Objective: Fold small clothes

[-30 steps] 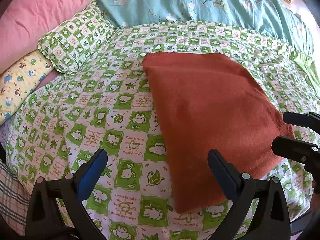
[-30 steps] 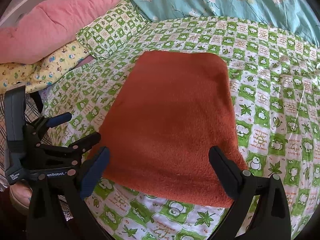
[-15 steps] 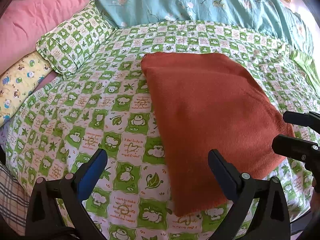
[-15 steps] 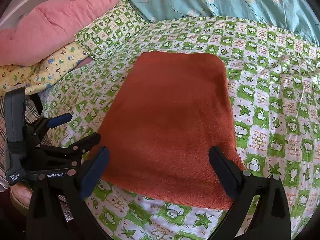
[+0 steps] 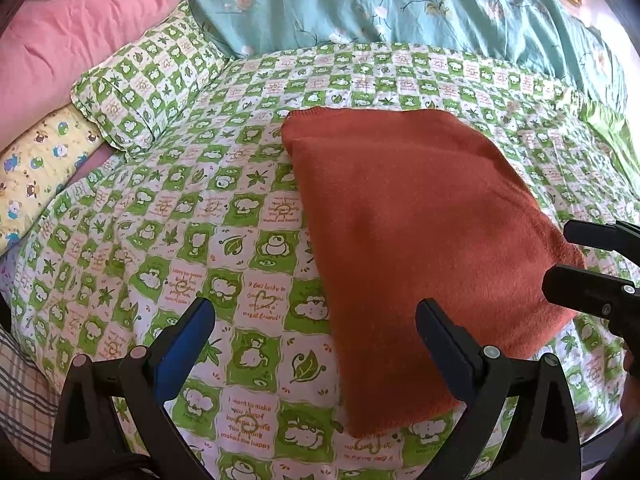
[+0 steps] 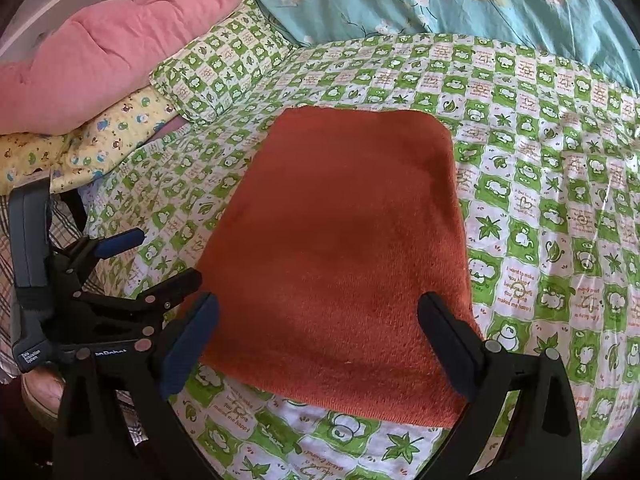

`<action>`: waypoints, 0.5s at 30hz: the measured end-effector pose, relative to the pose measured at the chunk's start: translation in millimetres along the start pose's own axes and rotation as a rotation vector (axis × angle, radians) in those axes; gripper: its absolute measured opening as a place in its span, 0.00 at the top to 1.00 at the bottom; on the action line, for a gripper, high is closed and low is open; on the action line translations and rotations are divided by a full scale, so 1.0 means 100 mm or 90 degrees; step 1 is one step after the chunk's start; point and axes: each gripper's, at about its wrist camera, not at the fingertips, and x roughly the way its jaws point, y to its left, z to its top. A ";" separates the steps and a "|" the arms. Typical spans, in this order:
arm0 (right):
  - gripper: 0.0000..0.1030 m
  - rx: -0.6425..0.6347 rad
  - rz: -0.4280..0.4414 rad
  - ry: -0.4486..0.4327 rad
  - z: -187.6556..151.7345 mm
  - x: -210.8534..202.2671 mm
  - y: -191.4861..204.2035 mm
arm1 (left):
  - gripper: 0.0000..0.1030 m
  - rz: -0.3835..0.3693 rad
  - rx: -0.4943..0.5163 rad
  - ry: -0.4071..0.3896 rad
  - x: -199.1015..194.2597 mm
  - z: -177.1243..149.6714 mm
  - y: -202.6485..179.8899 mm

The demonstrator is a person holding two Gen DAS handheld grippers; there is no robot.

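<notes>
Blue-padded tongs agape above cloth

We see one garment, a rust-orange knitted piece, folded into a thick, roughly rectangular slab and lying flat. Its surface is fuzzy and smooth, without loose sleeves or flaps showing. In the right wrist view it fills the middle, far edge narrower, corners rounded, and the near edge shows a doubled, layered thickness of fabric.
</notes>
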 end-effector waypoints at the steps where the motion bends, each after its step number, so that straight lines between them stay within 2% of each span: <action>1: 0.04 -0.001 -0.001 0.000 0.00 0.00 0.01 | 0.02 -0.001 -0.001 0.000 0.00 0.00 0.00; 15: 0.04 -0.002 0.002 -0.004 0.07 0.02 0.00 | 0.02 -0.002 -0.001 0.001 0.00 0.01 -0.01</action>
